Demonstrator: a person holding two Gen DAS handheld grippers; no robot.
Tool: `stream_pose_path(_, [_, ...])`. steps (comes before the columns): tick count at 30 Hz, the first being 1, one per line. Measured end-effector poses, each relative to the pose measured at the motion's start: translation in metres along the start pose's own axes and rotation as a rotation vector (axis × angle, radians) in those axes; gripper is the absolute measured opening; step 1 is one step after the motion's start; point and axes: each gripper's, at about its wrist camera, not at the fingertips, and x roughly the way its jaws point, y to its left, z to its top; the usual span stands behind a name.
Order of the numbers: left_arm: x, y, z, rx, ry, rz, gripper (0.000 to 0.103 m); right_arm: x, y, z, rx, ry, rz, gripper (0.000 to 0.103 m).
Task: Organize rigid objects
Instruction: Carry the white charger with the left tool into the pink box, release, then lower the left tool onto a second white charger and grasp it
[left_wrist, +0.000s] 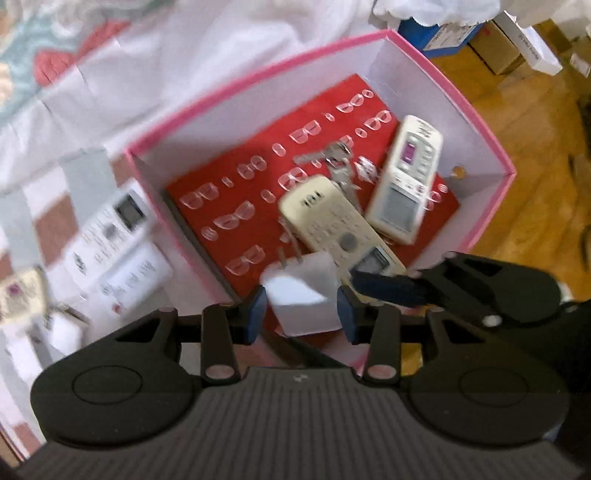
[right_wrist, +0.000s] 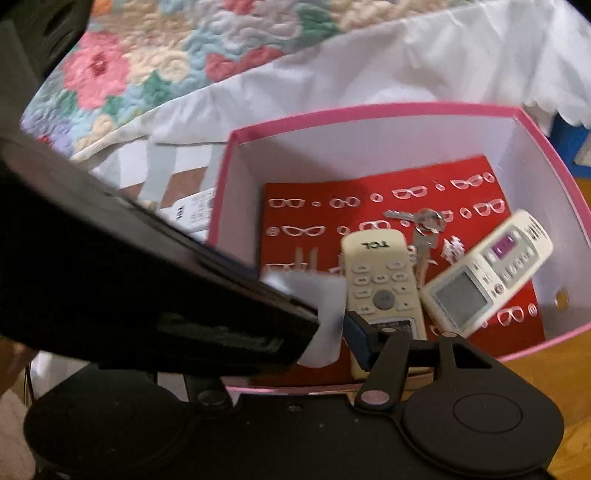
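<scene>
The pink box (left_wrist: 476, 110) sits open below me, next to the white sheet (right_wrist: 406, 62) of the bed, with a red card printed with spectacles (left_wrist: 236, 177) flat on its bottom. On that card lie two remotes. The cream remote (right_wrist: 380, 280) has its long axis running from my tongs toward the far wall, its brand end farthest from me in the right wrist view. The white remote (right_wrist: 487, 273) lies tilted beside it, just apart, screen end nearer me. A bunch of keys (right_wrist: 424, 221) lies beyond and between the two.

My left tongs (left_wrist: 301, 310) are clenched on a white plug adapter (left_wrist: 303, 295), a pad pressed on each side of it; its two prongs point away from me, toward the far wall, over the near edge of the card. It hangs above the box floor, just left of the cream remote's near end.

My right tongs (right_wrist: 332, 332) are half hidden by the left one's body, so I cannot tell for sure, but they seem to be released.
</scene>
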Motion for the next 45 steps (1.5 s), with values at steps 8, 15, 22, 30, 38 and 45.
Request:
stream_pose_path(8, [-0.061,0.032,-0.018,-0.040,-0.144,-0.089,0.041,-0.041,0.010,-0.003,-0.026,-0.070,-0.008,0.064])
stream_pose_path(15, [-0.135,0.066,-0.048,-0.040,-0.270,-0.073,0.042,-0.095,0.068,-0.023,-0.235,-0.220,0.006,0.065])
stream_pose_path(22, [-0.180,0.109,-0.106,-0.065,-0.382,-0.023,0.042,-0.112,0.131,-0.029,-0.442,-0.334,0.139,0.067])
stream_pose_path(30, [-0.187,0.191,-0.164,-0.247,-0.487,0.013,0.042,-0.080,0.178,-0.014,-0.471,-0.342,0.149,0.076])
stream_pose_path(38, [-0.139,0.274,-0.203,-0.456,-0.484,0.054,0.046,-0.009,0.213,-0.009,-0.535,-0.178,0.241,0.076])
stream_pose_path(45, [-0.081,0.313,-0.207,-0.548,-0.442,0.019,0.046,0.057,0.228,-0.006,-0.556,-0.160,0.265,0.076])
